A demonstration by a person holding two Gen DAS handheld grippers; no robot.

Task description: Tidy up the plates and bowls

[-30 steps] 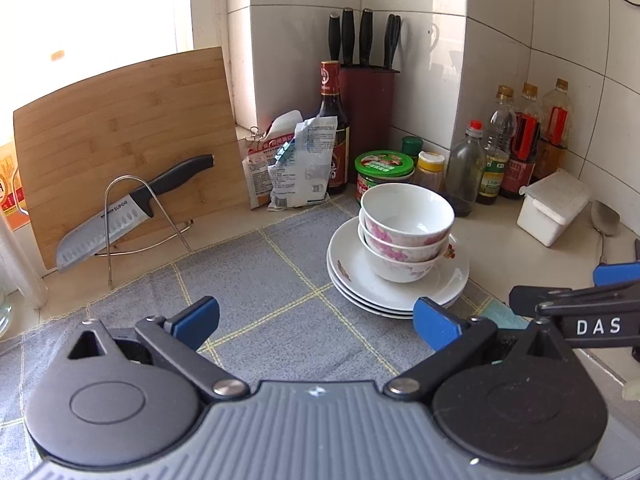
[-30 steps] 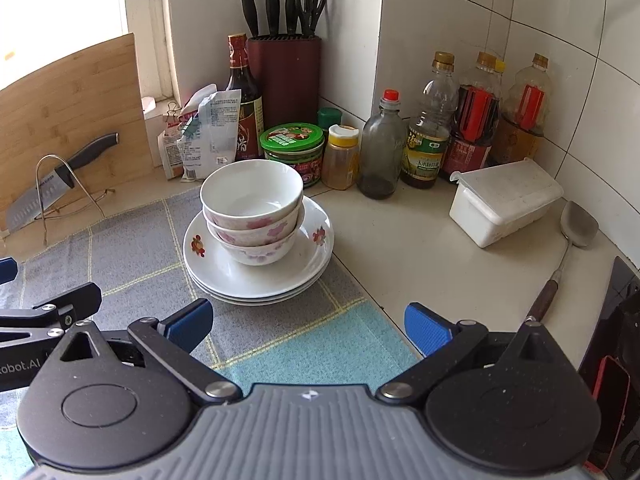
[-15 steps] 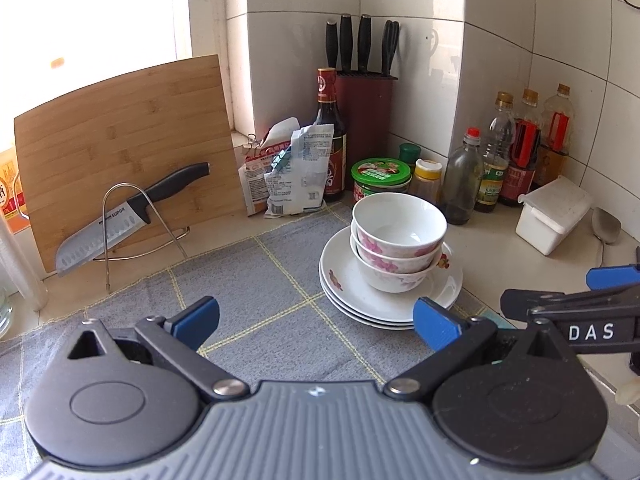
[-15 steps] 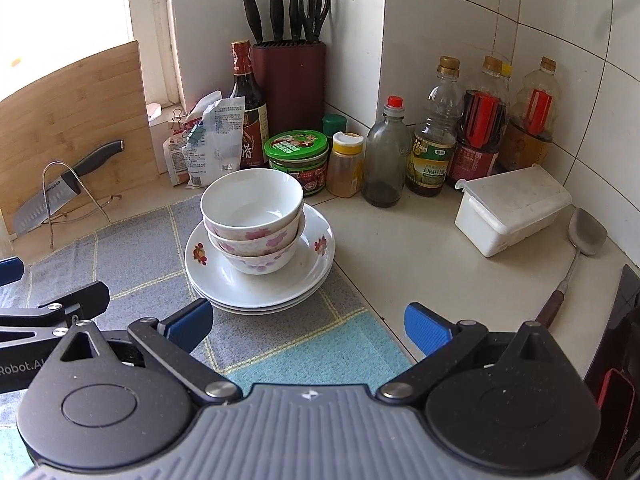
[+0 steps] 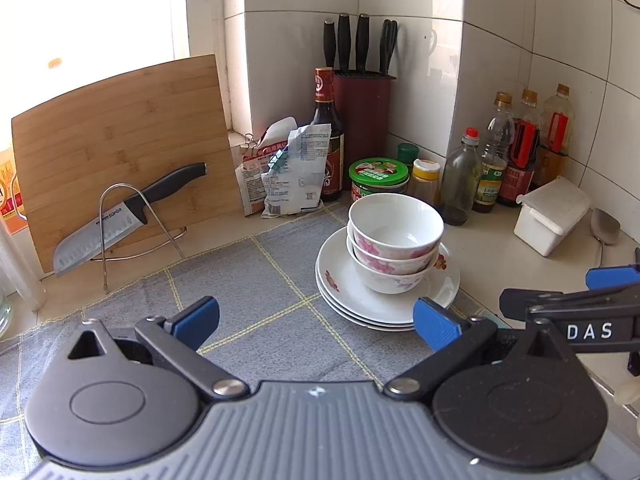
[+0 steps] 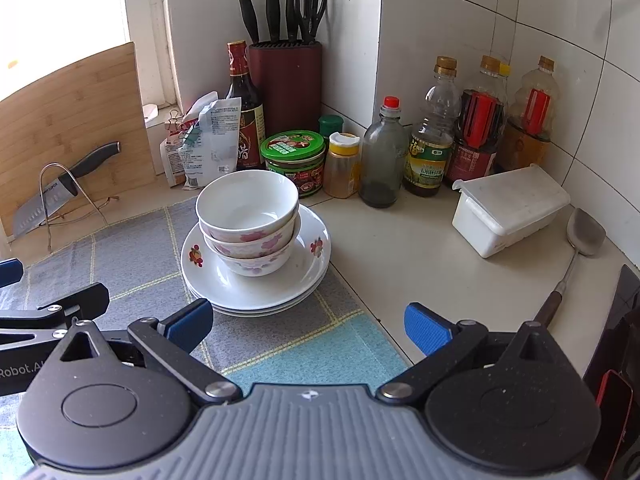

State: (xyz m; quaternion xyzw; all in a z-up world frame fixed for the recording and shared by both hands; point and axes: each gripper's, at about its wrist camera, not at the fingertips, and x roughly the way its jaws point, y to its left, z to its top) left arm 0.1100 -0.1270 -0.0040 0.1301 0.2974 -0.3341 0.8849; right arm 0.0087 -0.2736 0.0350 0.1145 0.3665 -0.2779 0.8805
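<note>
Hovering, both empty: left tool point(image 5: 316, 318), right tool point(image 6: 308, 322) spread wide. Ahead, bowls point(image 6: 248, 224) nested on plates point(image 6: 256, 280); stacking looks done, next likely withdraw.

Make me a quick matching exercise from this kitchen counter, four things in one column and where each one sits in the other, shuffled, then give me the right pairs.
Things:
1. bowls
2. knife
3. scissors
4. spatula

Places:
A. in the knife block
B. lying on the bare counter beside the white box
C. stacked on the plates
D. on the wire stand before the cutting board

Pairs: 1-C, 2-D, 3-A, 4-B
</note>
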